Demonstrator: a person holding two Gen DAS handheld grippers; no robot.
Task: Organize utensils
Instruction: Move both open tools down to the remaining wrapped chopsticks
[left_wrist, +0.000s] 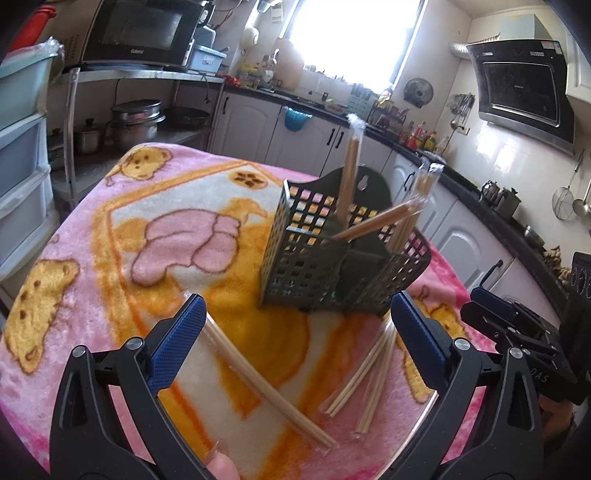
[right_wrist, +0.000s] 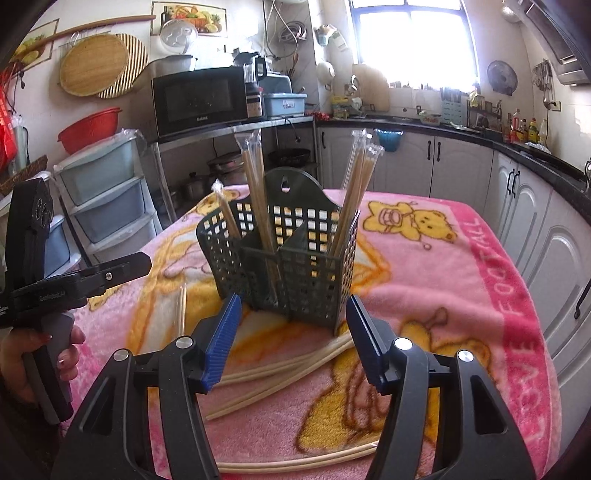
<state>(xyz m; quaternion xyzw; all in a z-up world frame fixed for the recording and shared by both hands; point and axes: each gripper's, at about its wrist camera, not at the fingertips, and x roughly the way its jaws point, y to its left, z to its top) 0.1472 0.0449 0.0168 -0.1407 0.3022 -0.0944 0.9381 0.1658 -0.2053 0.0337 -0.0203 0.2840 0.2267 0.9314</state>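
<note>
A dark green perforated utensil holder (left_wrist: 328, 254) (right_wrist: 288, 258) stands on the pink blanket-covered table (left_wrist: 110, 229) (right_wrist: 443, 280). Several plastic-wrapped chopstick pairs (left_wrist: 349, 166) (right_wrist: 258, 199) stand in its compartments. More wrapped pairs lie loose on the blanket in front of it (left_wrist: 266, 387) (left_wrist: 364, 376) (right_wrist: 280, 373) (right_wrist: 295, 461). My left gripper (left_wrist: 295, 347) is open and empty above the loose pairs, near the holder. My right gripper (right_wrist: 291, 336) is open and empty, just in front of the holder. Each gripper shows in the other's view (left_wrist: 517, 332) (right_wrist: 74, 280).
White kitchen cabinets with a dark counter (right_wrist: 517, 155) run behind and right of the table. A metal rack with a microwave (right_wrist: 199, 96) and pots, and plastic drawers (right_wrist: 107, 195), stand to the left. The table's far edge is close behind the holder.
</note>
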